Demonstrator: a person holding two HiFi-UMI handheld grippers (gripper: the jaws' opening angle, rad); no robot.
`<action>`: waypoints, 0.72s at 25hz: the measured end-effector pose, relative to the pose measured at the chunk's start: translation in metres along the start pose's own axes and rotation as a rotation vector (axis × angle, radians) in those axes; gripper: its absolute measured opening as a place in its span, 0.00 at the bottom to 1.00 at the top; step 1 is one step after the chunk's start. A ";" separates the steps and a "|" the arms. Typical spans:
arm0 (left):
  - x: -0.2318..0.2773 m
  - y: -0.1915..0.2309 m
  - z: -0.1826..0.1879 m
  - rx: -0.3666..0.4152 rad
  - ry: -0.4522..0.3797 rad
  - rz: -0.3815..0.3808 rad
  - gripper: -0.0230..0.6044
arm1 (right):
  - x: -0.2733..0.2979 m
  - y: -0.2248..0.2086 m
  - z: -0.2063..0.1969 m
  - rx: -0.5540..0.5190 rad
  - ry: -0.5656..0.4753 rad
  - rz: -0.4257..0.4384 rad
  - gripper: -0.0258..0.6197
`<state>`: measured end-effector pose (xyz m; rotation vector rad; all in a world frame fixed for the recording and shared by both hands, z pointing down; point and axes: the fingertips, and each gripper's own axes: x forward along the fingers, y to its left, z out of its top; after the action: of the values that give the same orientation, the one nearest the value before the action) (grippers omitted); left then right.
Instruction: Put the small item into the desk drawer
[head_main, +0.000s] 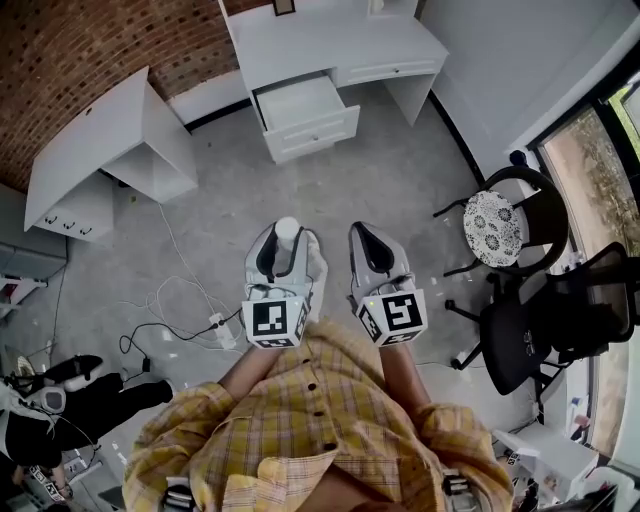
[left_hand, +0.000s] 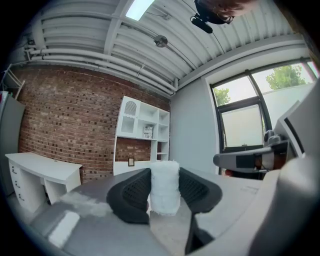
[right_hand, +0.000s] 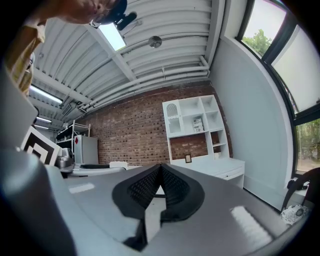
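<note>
Head view puts us well short of the open desk drawer (head_main: 311, 131), our left gripper (head_main: 285, 243) clasping the small white item (left_hand: 165, 186), our right gripper (right_hand: 159, 186) closed and empty; carrying and dropping remain.

Bare floor (head_main: 400, 170) lies open straight ahead up to the white table (head_main: 330, 40), its drawer (head_main: 300, 102) pulled out and open from above; cables (head_main: 150, 330) and a power strip (head_main: 218, 328) litter the floor low left, a second white table (head_main: 90, 140) stands far left, a round-seat chair (head_main: 495, 225) and black office chair (head_main: 530, 340) crowd the right.
</note>
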<state>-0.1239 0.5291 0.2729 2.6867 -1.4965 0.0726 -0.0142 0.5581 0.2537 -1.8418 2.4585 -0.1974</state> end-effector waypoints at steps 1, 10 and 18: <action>0.009 0.001 -0.003 -0.006 0.003 -0.002 0.32 | 0.006 -0.005 -0.002 -0.002 0.004 -0.002 0.04; 0.116 0.026 -0.012 -0.025 0.031 0.013 0.32 | 0.099 -0.063 -0.003 -0.021 0.053 0.014 0.04; 0.214 0.082 0.008 -0.056 0.035 0.040 0.32 | 0.207 -0.095 0.017 -0.024 0.067 0.040 0.04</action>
<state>-0.0812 0.3036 0.2830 2.5991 -1.5186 0.0774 0.0202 0.3321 0.2557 -1.8221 2.5512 -0.2322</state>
